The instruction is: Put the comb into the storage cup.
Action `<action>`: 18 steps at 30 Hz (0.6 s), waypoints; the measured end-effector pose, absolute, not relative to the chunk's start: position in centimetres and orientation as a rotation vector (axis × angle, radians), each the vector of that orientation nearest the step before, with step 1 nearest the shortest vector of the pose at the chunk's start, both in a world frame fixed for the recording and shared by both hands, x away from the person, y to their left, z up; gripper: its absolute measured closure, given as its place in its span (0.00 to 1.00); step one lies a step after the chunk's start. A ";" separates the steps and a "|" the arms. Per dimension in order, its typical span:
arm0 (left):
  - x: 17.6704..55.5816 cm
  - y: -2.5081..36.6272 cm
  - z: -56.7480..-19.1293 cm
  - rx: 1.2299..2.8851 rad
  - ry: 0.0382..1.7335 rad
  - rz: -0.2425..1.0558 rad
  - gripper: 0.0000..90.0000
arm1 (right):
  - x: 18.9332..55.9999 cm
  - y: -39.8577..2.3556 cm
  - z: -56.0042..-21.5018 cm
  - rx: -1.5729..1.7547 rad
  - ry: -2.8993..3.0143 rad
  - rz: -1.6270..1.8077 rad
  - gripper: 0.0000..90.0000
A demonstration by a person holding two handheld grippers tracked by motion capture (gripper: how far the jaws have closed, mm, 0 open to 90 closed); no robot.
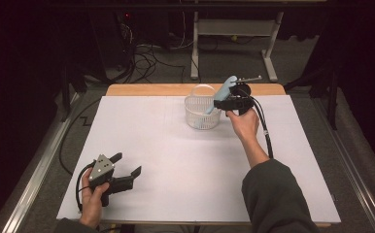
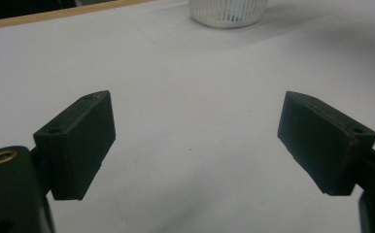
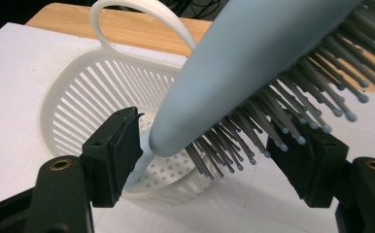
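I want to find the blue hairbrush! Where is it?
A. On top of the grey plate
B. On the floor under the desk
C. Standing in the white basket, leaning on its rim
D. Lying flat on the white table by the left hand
C: the blue hairbrush stands tilted with its handle down inside the white basket, bristly head sticking out over the rim, between the right hand-held gripper's jaws.

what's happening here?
A person works two claws at a table. The right claw is at the white basket, jaws apart around a light blue hairbrush that stands handle-down in it, leaning on the rim; whether the pads still touch it is unclear. The left claw rests open on the table, holding nothing.
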State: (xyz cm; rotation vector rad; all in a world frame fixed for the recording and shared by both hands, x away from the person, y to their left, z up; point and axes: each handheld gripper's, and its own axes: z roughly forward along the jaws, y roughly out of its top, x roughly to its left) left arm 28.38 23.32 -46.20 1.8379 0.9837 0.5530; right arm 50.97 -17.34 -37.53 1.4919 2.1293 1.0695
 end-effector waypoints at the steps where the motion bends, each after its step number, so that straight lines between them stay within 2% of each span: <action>1: 28.4 23.3 -46.2 1.838 0.984 0.553 0.16 | 50.9 -17.4 -37.5 1.494 2.129 1.071 0.32; 18: 28.4 23.4 -46.2 1.834 0.994 0.555 0.16 | 49.8 -18.2 -37.5 1.469 2.122 1.105 0.32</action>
